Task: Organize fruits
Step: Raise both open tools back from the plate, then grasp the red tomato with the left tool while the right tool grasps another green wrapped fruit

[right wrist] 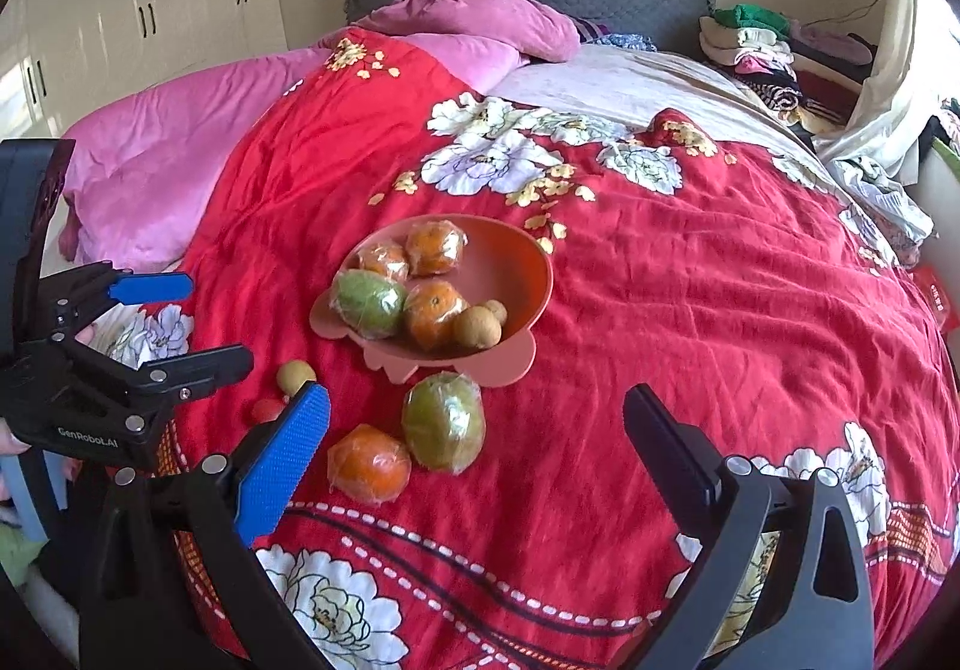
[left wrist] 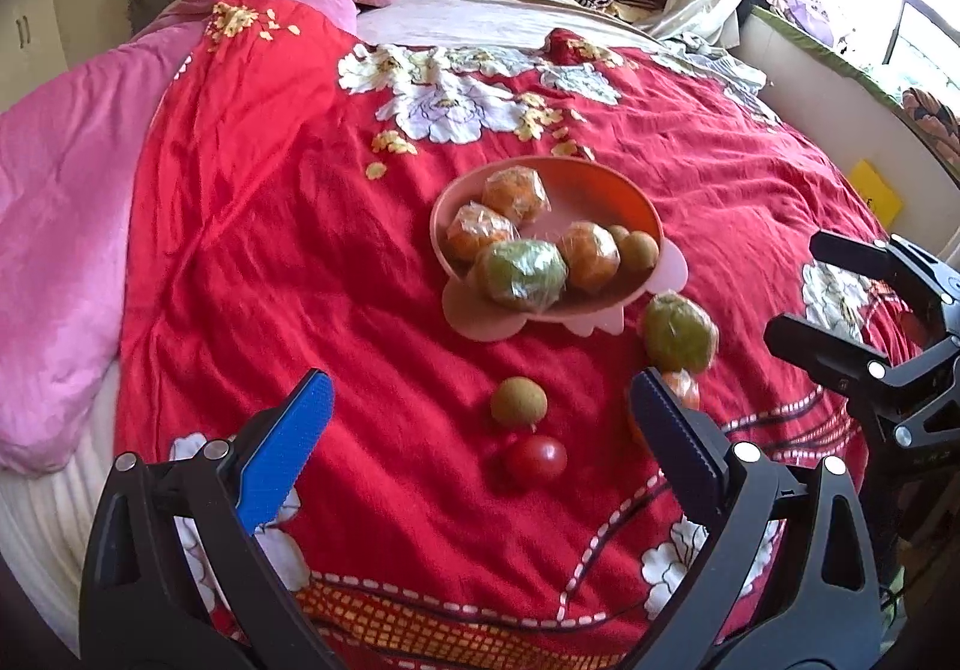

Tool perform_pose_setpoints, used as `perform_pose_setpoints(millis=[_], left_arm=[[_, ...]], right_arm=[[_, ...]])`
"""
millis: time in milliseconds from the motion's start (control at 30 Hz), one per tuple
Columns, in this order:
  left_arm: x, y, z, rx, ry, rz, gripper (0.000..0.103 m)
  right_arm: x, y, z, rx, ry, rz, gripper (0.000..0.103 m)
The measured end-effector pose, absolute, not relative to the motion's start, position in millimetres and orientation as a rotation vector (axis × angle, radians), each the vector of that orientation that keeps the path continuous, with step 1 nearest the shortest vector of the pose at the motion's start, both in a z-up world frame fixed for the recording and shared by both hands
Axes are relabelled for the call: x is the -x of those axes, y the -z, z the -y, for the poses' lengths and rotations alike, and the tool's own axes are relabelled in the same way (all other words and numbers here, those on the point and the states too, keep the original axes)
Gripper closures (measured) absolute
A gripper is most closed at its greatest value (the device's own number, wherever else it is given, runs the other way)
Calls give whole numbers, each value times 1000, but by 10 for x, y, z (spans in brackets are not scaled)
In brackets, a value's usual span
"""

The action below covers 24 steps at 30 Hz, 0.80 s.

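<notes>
Nearest of all, the left tongs (left wrist: 480, 418) hang over the near end of the bed with their blue-padded jaws spread wide and nothing between them; a small brown fruit (left wrist: 519, 401) and a red tomato (left wrist: 536, 458) lie on the red floral quilt (left wrist: 300, 250) just past the tips. The right-hand finger of that tool cuts across a wrapped orange (left wrist: 684, 389), so only a sliver of it shows from there. The right tongs (right wrist: 477, 424) are likewise parted and empty, and from their side the same orange (right wrist: 370, 463) is plain, touching a plastic-wrapped green fruit (right wrist: 444, 421) that sits just in front of the pink bowl (right wrist: 528, 274). The bowl rests mid-quilt and holds three wrapped oranges, one wrapped green fruit (right wrist: 368, 302) and two small brown fruits; the farther of the brown pair (right wrist: 497, 311) is mostly hidden behind the nearer one (right wrist: 477, 328). From the right side the tomato (right wrist: 267, 409) is a red smear half covered by the blue pad, and the loose brown fruit (right wrist: 295, 374) peeks out above it. A fingertip or two of the person shows behind the left tool, too little to say more. Beyond, a pink blanket (right wrist: 180, 153) is bunched up, and folded clothes (right wrist: 750, 45) are stacked by the headboard, their lower layers hard to tell apart.
</notes>
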State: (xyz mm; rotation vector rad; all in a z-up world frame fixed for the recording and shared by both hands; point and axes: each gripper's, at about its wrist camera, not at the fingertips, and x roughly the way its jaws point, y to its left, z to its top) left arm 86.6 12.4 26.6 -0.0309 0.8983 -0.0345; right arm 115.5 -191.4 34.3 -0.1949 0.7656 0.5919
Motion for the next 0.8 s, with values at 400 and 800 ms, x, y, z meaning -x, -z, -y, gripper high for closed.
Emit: perform_pose_setpoints(millis=[400, 800], left_arm=[[-735, -93, -73, 32, 59, -941, 10], [-705, 59, -39, 51, 98, -971, 18]], right_arm=[[-1075, -308, 1898, 207, -599, -779, 5], [-1056, -223, 1870, 196, -610, -809, 5]])
